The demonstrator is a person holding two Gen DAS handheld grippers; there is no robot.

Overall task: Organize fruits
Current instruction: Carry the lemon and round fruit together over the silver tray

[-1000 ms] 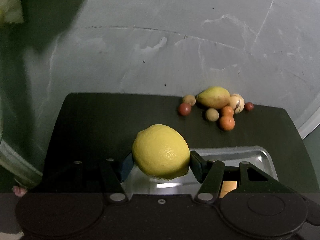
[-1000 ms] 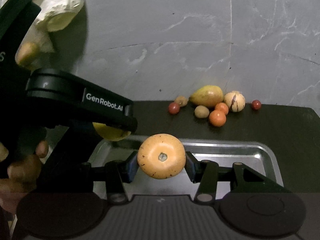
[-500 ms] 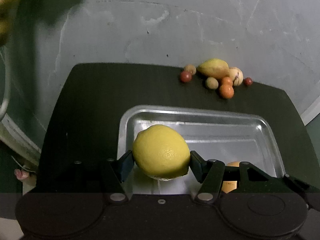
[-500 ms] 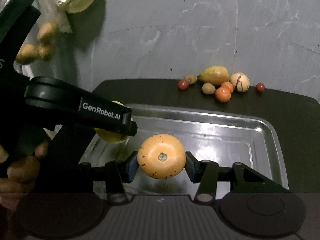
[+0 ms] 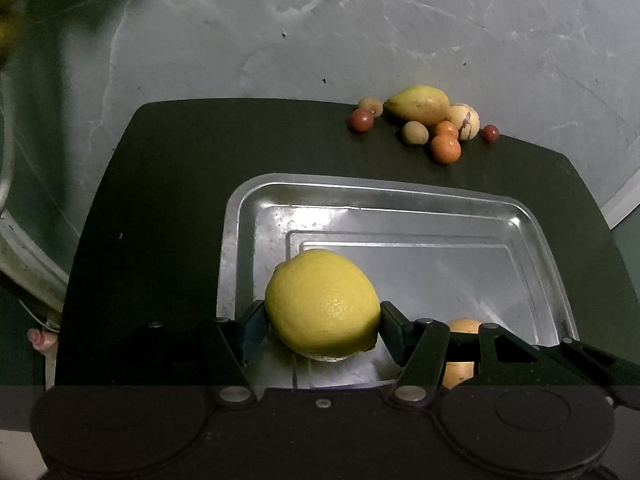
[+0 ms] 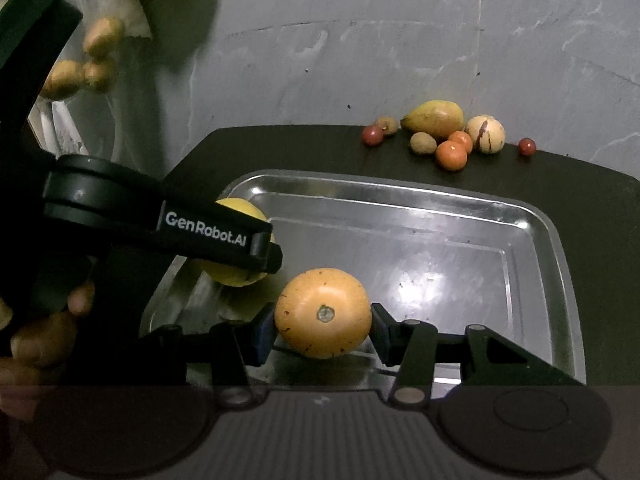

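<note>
Dark tabletop (image 5: pixel 160 208) set against a grey, scuffed plaster wall (image 5: pixel 360 32); metal tray (image 5: pixel 400 196) lying on the tabletop ahead of and beneath both sets of fingers. Beyond the tray's far rim, well ahead of the fingertips and to their right: a cluster of small fruits (image 5: pixel 432 124) on the tabletop at the wall, comprising a yellow pear-shaped piece, a pale round one, two orange ones and several small red and brown ones. Upper left in the right wrist view: a clear plastic bag (image 6: pixel 96 52) with brownish fruits, hanging against the wall. Left gripper (image 5: pixel 322 322) levelled over the near left part of the tray, fingers clamped on a lemon (image 5: pixel 322 304) held between the pads, above the tray floor. Right gripper (image 6: pixel 323 330) levelled over the near edge of the tray, fingers clamped on an orange fruit (image 6: pixel 323 313), stem end toward the camera. Left gripper body crossing just left of the right fingers, lemon just beyond their left tip. Person's hand (image 6: pixel 44 332) wrapped around the left gripper handle, at far left.
</note>
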